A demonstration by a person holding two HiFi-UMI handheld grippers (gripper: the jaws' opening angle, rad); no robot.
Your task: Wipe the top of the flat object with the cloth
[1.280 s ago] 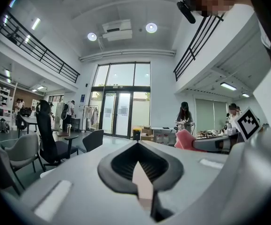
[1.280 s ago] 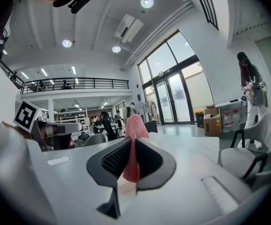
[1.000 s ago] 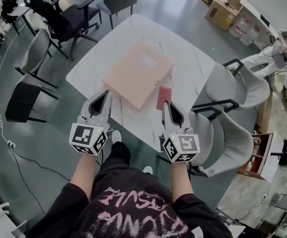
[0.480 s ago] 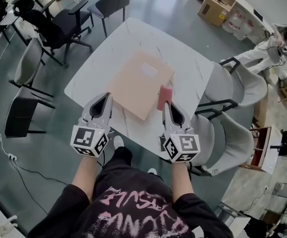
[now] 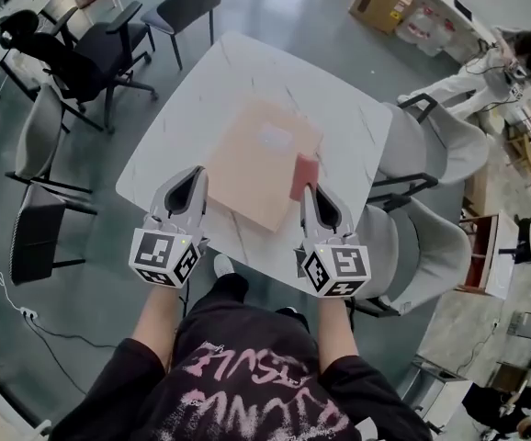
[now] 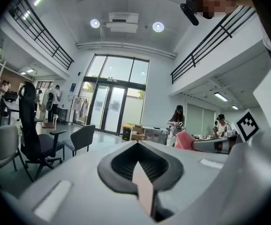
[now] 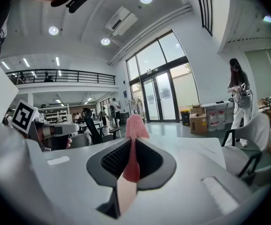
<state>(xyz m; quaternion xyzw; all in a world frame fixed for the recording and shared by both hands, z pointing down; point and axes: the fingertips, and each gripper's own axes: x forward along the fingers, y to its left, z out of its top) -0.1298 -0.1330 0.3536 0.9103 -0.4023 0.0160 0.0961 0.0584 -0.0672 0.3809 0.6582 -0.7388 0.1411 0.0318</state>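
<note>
i am holding the small pink waffle cloth (image 5: 304, 173) in my right tongs (image 5: 308, 189). the jaws are squeezing tight on it, and in the right gripper view the cloth is standing up out of them like a little flag. my left tongs (image 5: 192, 175) are pressing shut too, but they are holding nothing; the left gripper view is showing only the two jaws meeting.

the flat peach-coloured board (image 5: 256, 159) is lying on the white marble worktop (image 5: 247, 67), turned a bit like a diamond. its long way is running away from me and leaning a little to the right as it goes. one corner is pointing back at me, between my two tongs.

the thing that is mattering most is this: the board is sitting ahead of my right tongs and to their left. from the head view the cloth is showing right over the board's right long edge, so the cloth hand is the near one. i am guessing the cloth is not touching the board yet, because the right gripper view is looking out across the room and not down at the top. so i am thinking the next move is tipping the cloth down and sweeping left and forward along that long way. the left tongs are waiting just beside the board's near left edge.
</note>
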